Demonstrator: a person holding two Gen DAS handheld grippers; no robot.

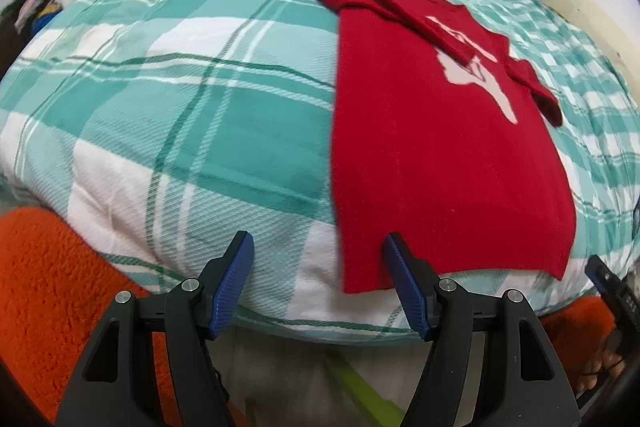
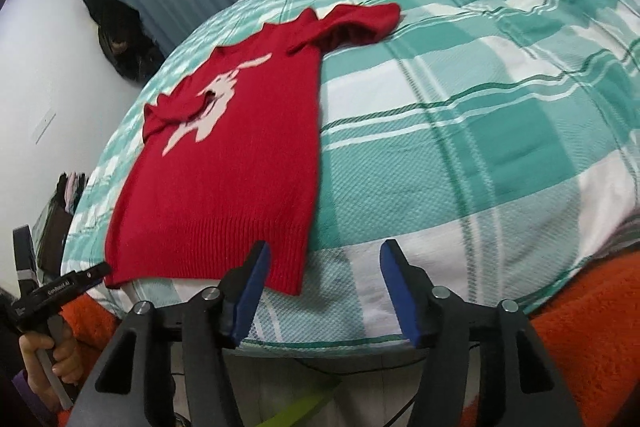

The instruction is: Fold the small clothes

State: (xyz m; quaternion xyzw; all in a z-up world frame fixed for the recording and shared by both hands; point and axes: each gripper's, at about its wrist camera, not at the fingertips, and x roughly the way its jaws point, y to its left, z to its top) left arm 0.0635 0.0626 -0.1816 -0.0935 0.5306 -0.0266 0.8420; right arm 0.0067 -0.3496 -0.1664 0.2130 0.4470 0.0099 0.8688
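Over the red sweater (image 1: 440,155) hem, left claw (image 1: 318,287) and right claw (image 2: 322,287) gape empty.

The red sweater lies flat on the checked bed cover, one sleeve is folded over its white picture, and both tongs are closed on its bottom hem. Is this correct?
Not quite. The left tongs and right tongs are open and hold nothing, as each wrist view shows. The red sweater does lie flat on the checked bed cover, with one sleeve folded over its white picture.

Red sweater (image 1: 440,167) with pale pink motif, teal-and-white plaid bedcover (image 1: 180,107), orange fuzzy blanket (image 1: 44,287)
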